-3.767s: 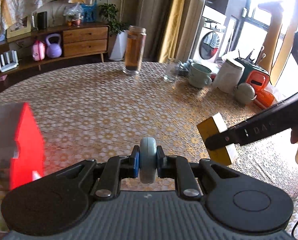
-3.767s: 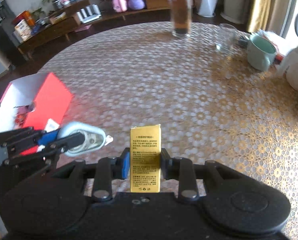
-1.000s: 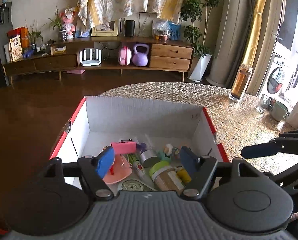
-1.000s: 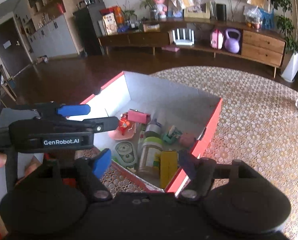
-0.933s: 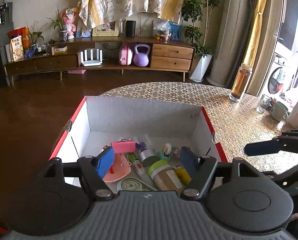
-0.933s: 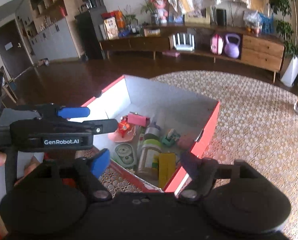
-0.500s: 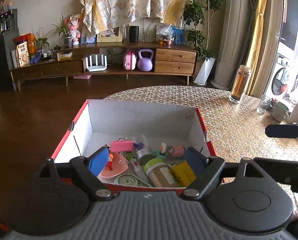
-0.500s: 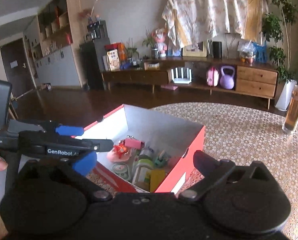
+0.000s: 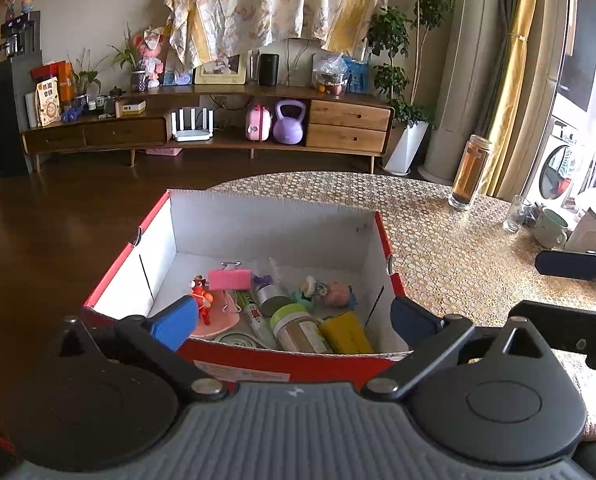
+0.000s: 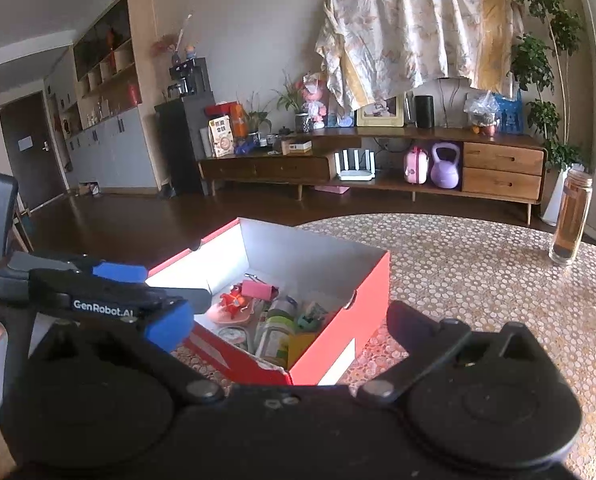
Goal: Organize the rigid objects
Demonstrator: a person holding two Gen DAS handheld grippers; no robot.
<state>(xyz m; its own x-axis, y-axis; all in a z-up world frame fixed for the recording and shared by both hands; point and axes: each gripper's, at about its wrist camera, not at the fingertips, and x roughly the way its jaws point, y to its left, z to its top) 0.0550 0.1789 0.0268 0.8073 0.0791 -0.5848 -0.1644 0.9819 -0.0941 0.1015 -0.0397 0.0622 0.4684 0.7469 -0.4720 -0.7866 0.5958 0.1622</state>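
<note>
Vs ~4 s back: left gripper (image 9: 294, 316) was clamped on a pale blue wheel-like piece and right gripper (image 10: 286, 320) on a yellow box (image 9: 348, 336); now neither carries anything and the yellow box lies inside the red box (image 9: 282, 364), at its near right corner beside the green-lidded jar (image 9: 298, 330). The blue piece can't be picked out in the clutter. Left jaws are opening, nothing between them; right jaws stand spread wide, also with nothing between. Counts: one red box, one yellow box, one green-lidded jar, one pink binder clip (image 9: 229, 279), one orange figurine (image 9: 202, 295), two grippers. On the table (image 9: 450, 248) outside the box: one tall amber bottle (image 9: 469, 172), one clear glass (image 9: 516, 208), one green mug (image 9: 551, 227). Pose: both grippers tilted down toward the box from its near side, left one over the near rim, right one off the box's right corner; a fingertip shows at the left edge in the right view.
</note>
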